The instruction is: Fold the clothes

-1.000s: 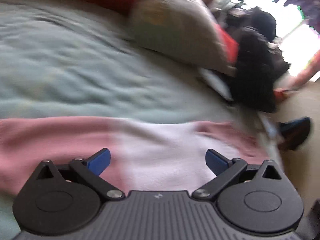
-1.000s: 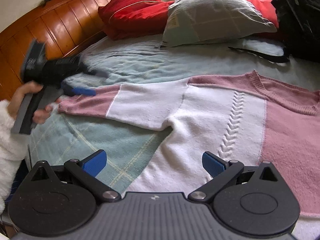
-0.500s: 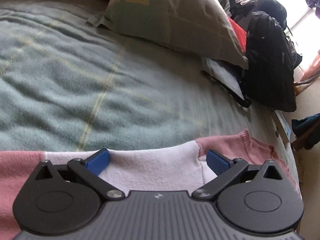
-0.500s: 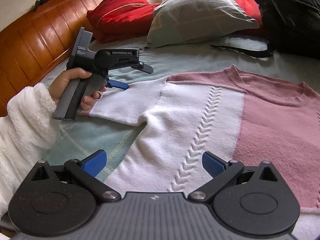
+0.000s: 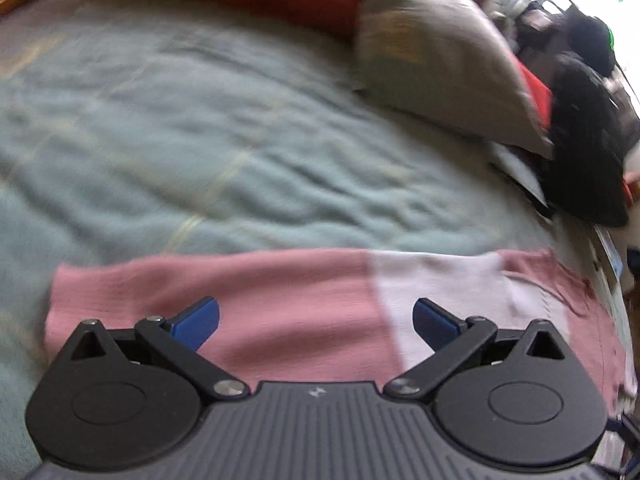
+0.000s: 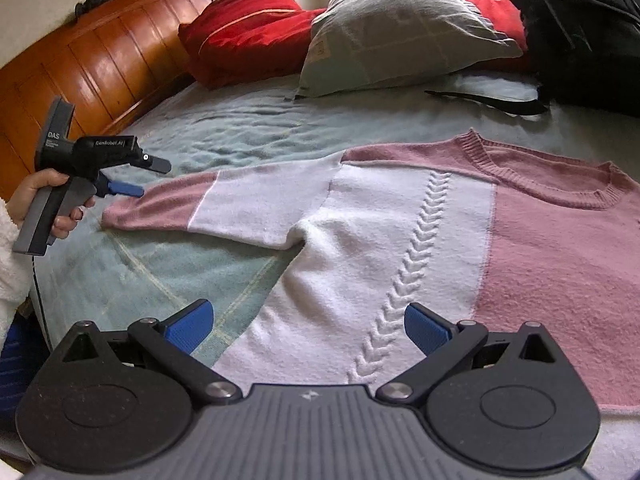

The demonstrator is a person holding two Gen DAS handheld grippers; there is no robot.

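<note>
A pink and white knit sweater [image 6: 400, 248] lies flat on the bed, its left sleeve [image 6: 192, 208] stretched out sideways. My right gripper [image 6: 308, 326] is open and empty, hovering over the white lower body of the sweater. My left gripper [image 5: 316, 320] is open and empty just above the pink cuff end of the sleeve [image 5: 256, 304]. In the right wrist view the left gripper [image 6: 124, 178] sits by the cuff, held in a hand.
The bed has a pale green blanket [image 6: 240, 128]. A red pillow [image 6: 248, 52] and a grey pillow [image 6: 404, 52] lie at the head. A wooden headboard [image 6: 80, 80] runs along the left. A black backpack [image 6: 584, 32] sits at the far right.
My left gripper has moved back outward along the sleeve to the pink cuff end. The right gripper has shifted slightly over the sweater body. Both stay open.
</note>
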